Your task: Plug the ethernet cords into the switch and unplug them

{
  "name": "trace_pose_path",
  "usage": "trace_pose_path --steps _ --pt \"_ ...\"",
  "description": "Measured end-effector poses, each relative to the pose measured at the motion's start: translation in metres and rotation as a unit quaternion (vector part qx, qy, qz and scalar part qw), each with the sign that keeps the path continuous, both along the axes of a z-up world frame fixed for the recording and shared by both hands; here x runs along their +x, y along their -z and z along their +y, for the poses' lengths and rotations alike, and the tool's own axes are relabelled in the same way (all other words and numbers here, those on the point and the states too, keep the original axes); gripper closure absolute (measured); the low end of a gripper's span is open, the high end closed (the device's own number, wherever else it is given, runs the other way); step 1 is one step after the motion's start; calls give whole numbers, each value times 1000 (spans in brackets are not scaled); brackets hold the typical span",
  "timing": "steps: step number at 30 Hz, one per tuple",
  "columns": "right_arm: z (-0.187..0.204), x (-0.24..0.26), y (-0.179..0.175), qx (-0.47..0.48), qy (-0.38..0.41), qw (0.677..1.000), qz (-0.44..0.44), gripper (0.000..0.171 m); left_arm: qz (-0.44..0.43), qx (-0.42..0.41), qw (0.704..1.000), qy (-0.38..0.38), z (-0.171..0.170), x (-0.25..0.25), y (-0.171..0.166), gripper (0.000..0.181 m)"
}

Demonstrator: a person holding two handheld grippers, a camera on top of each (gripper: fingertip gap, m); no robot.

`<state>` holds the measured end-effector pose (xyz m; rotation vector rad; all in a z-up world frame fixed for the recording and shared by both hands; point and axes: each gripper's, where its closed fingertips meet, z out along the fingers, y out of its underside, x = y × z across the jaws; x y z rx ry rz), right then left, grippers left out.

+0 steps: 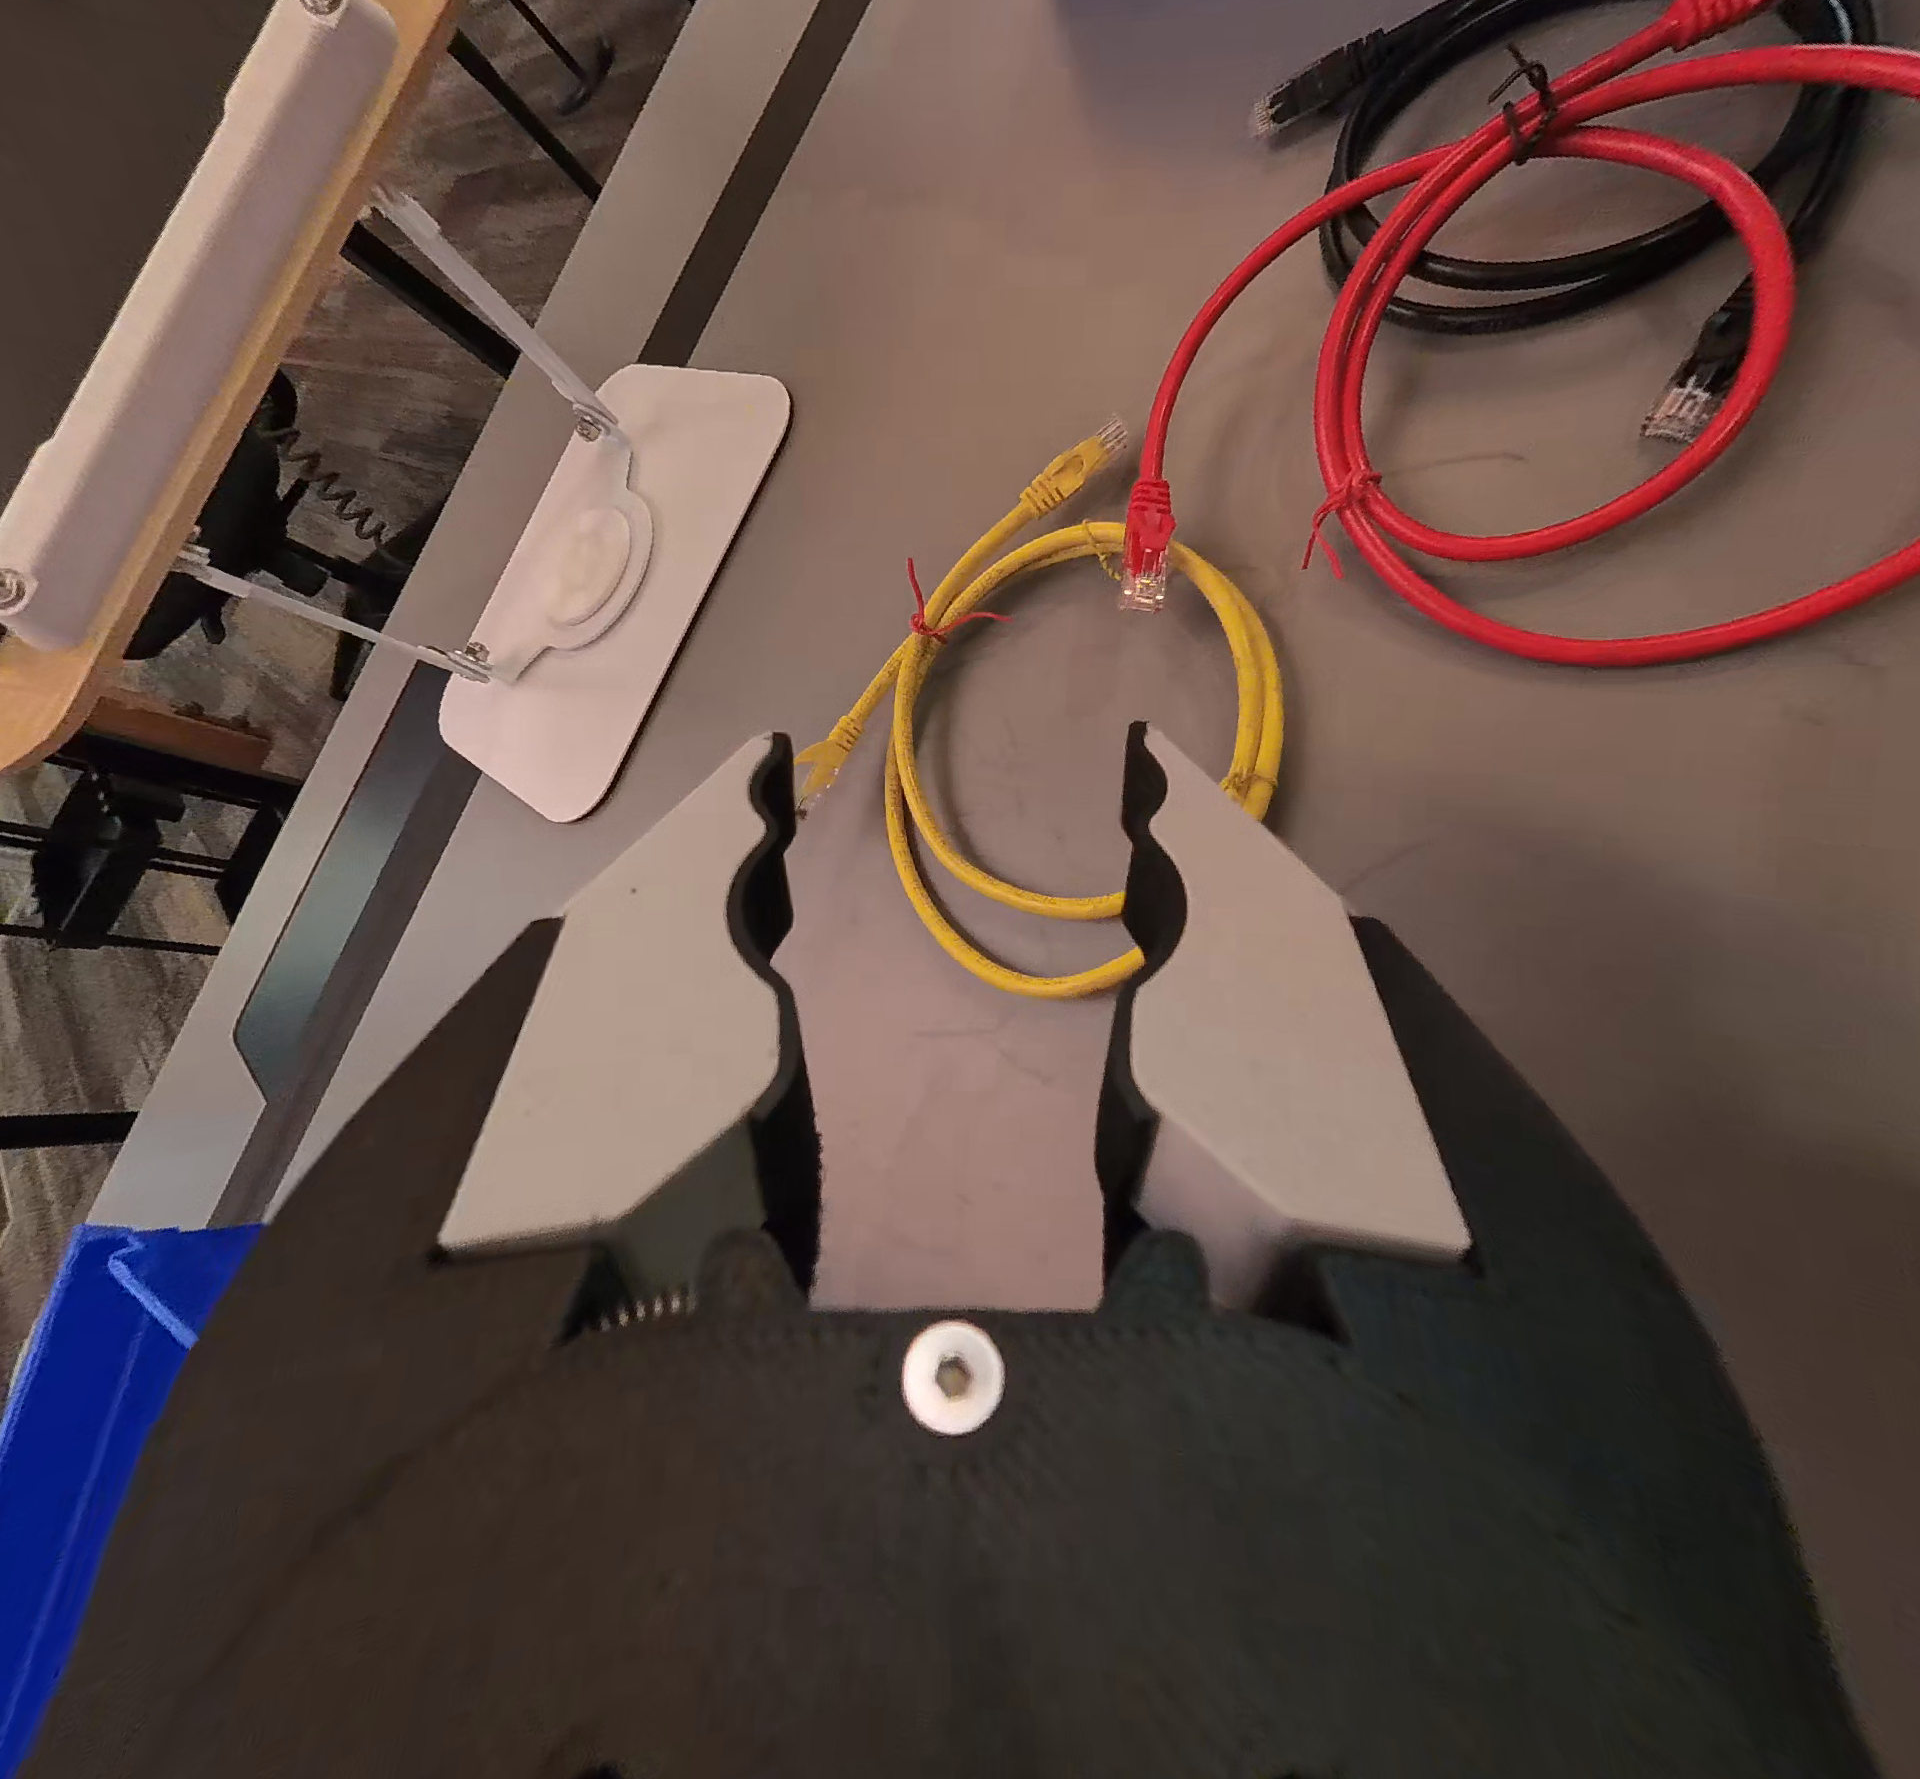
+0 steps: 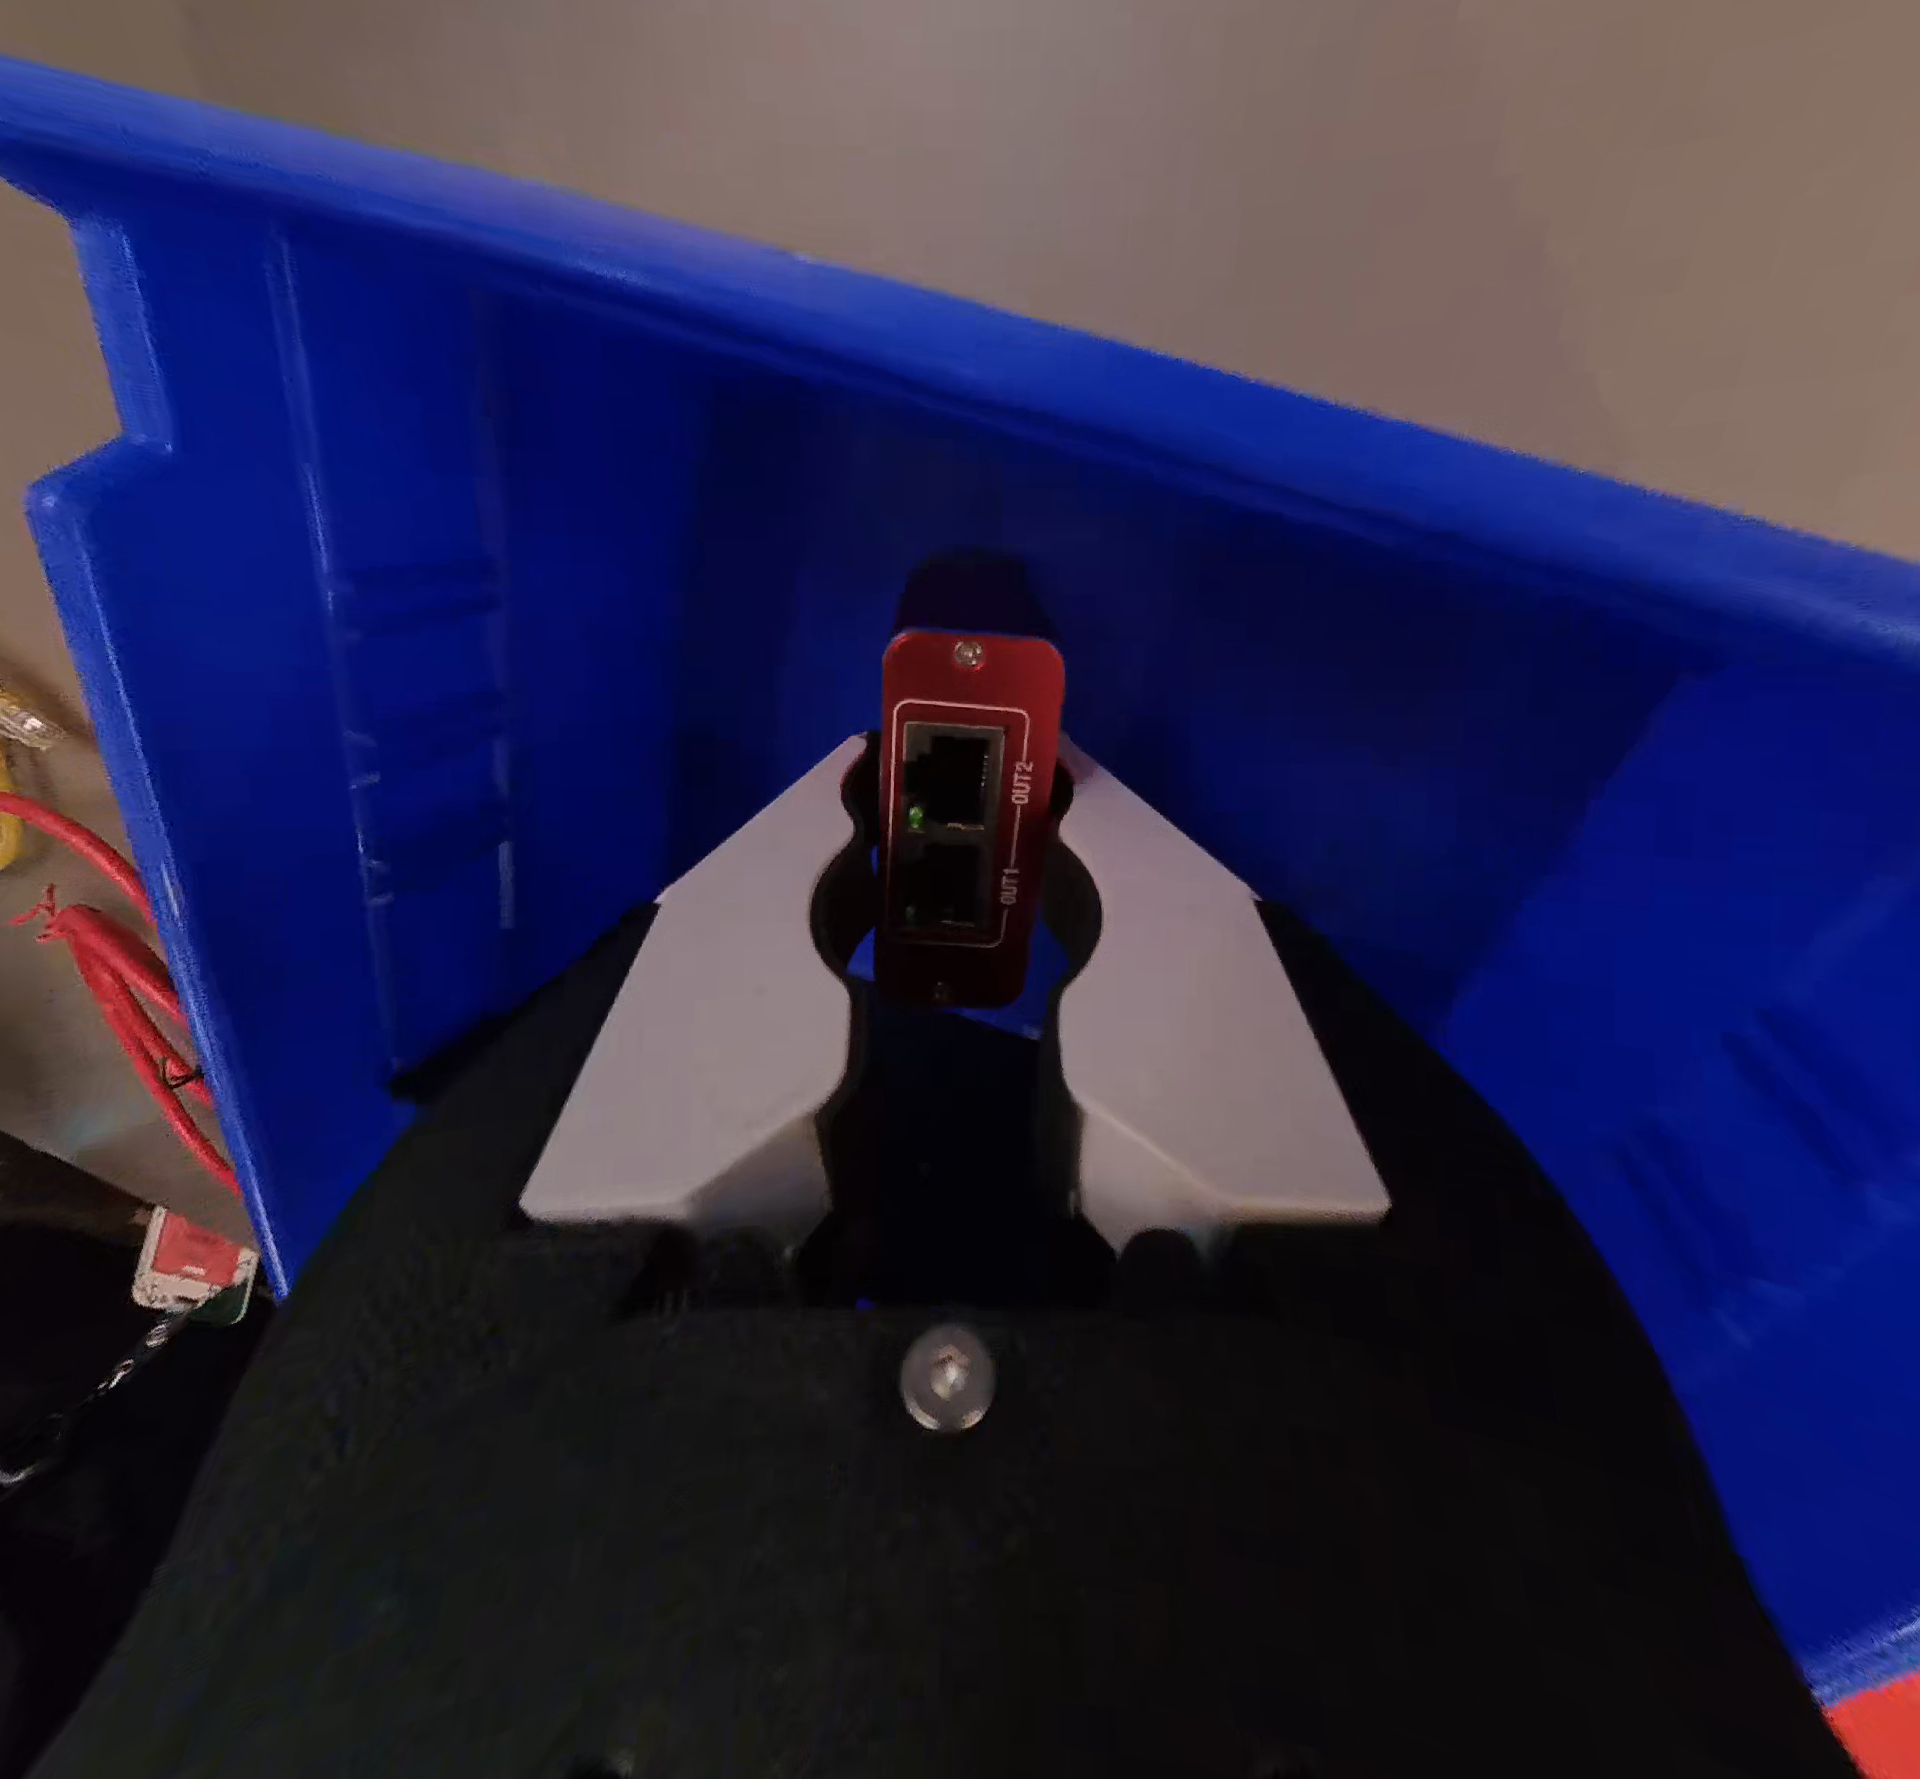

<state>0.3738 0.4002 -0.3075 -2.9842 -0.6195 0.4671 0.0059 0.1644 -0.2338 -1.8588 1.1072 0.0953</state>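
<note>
In the left wrist view we are holding the left gripper [image 1: 961, 763] wide apart and empty over the grey table [image 1: 1039, 295], its fingers [image 1: 665, 960] framing and partly hiding the near loops of a coiled yellow ethernet cord [image 1: 1081, 732]. A red cord [image 1: 1558, 327] is lying to the right, its coil running off the frame edge, with one plug [image 1: 1145, 553] resting on the yellow coil. A black cord [image 1: 1579, 275] is sitting farther off beneath the red one. A white stand [image 1: 623, 576] is resting at the table's left edge. In the right wrist view we are closing the right gripper [image 2: 966, 773] on a small red switch [image 2: 971, 820], held upright inside a blue bin [image 2: 1247, 586]; the switch's body behind its two empty ports is hidden, and we are seeing only slivers of red cord at far left.
</note>
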Motion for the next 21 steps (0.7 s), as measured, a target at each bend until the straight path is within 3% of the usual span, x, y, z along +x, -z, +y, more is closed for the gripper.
trace_pose_path --steps 7,21 --pt "1 19 -2 1 20 1000 -9 126 1 -8 1000 3 -1 1 4 121" --pt "4 42 -10 44 9 996 -72 113 0 -10 1000 -7 -2 0 2 121"
